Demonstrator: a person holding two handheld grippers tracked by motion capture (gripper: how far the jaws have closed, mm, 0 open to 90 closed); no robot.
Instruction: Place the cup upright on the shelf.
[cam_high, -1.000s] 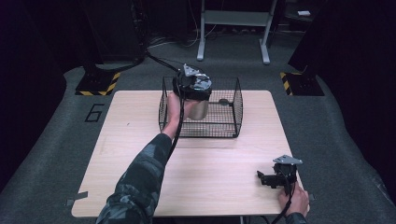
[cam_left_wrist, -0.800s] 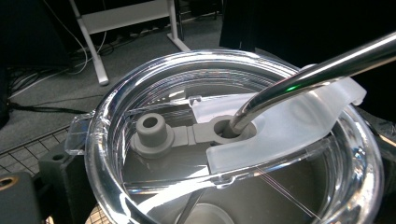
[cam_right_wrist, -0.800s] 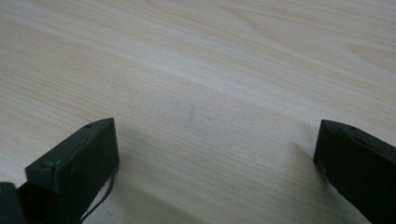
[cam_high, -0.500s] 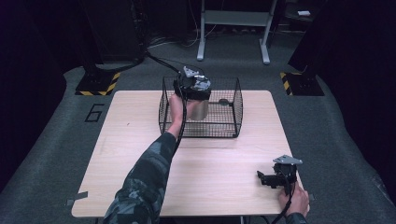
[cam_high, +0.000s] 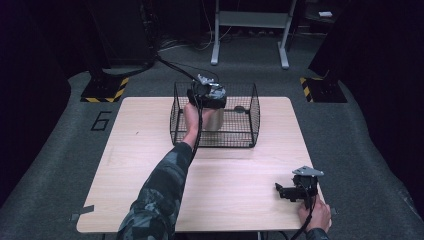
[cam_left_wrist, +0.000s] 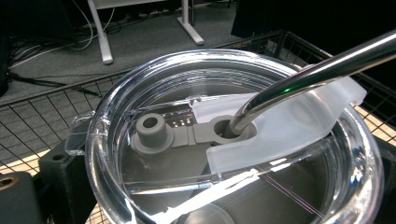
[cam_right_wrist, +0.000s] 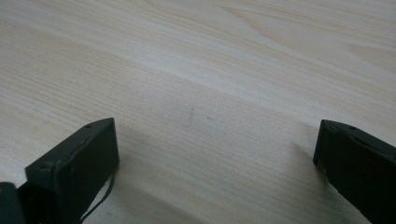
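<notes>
A steel tumbler (cam_high: 216, 119) with a clear lid (cam_left_wrist: 154, 84) and a metal straw (cam_left_wrist: 317, 70) stands inside a black wire basket (cam_high: 245, 135) at the back of the table. My left gripper (cam_high: 207, 95) sits over the tumbler's top, its jaws on either side of the rim and closed on it. One of its black fingers (cam_left_wrist: 58, 172) presses against the lid's left side. My right gripper (cam_high: 285, 191) rests low on the wooden table (cam_high: 240, 190) at the front right. It is open, with only bare wood between its jaws (cam_right_wrist: 215, 154).
The basket's wire walls (cam_left_wrist: 42, 121) ring the tumbler closely. Beyond the table's far edge are a metal stand's legs (cam_high: 250, 45), cables on the grey floor and yellow-black striped bases (cam_high: 105, 90).
The left gripper and the tumbler have dipped very slightly inside the basket. The right gripper has not moved.
</notes>
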